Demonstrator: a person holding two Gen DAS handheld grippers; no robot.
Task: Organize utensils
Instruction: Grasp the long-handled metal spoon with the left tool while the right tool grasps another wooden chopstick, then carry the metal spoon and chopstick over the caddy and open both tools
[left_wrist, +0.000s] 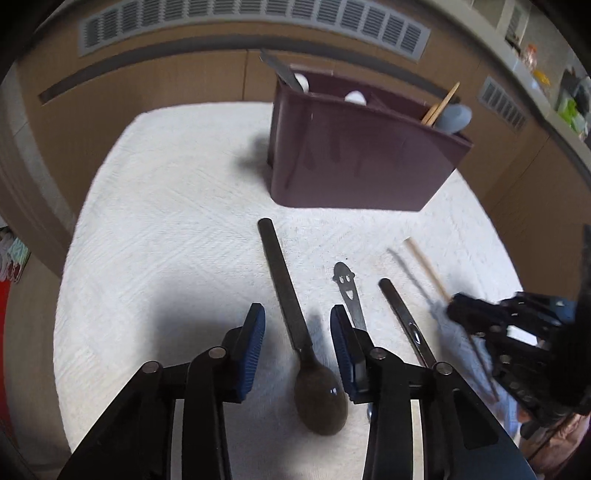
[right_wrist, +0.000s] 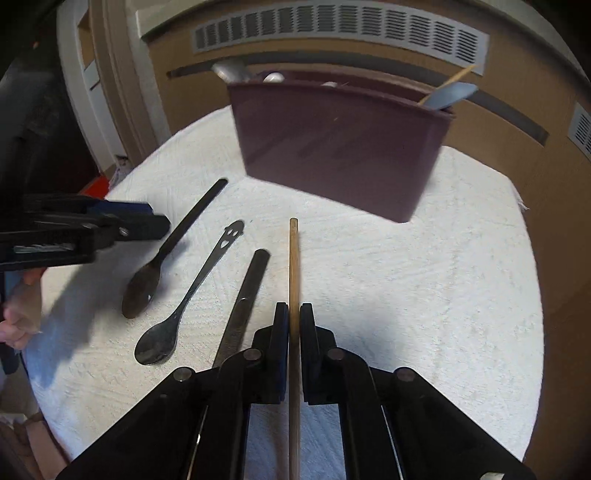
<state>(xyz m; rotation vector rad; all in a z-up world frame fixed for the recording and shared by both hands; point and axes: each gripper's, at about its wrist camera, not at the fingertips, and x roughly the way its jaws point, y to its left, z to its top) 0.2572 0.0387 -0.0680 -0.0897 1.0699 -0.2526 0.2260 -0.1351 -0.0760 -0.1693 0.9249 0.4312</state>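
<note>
Right tongs (right_wrist: 294, 325) pinching thin wooden chopstick (right_wrist: 294, 266) above white-clothed desk (right_wrist: 424, 280). Left tongs (left_wrist: 297, 332) spread, straddling dark long-handled spoon (left_wrist: 295, 332). Maroon plastic utensil holder (right_wrist: 340, 147) beyond.

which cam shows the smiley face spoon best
Right wrist: the smiley face spoon lies whole on the cloth, bowl to cutout handle. Left wrist shows only its handle; the left claw hides the bowl.

L hand-held gripper (left_wrist: 297, 345) jaws apart, R hand-held gripper (right_wrist: 294, 341) jaws clamped

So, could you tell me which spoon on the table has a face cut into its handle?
The shiny middle spoon; the dark spoon beside it has a plain handle.
</note>
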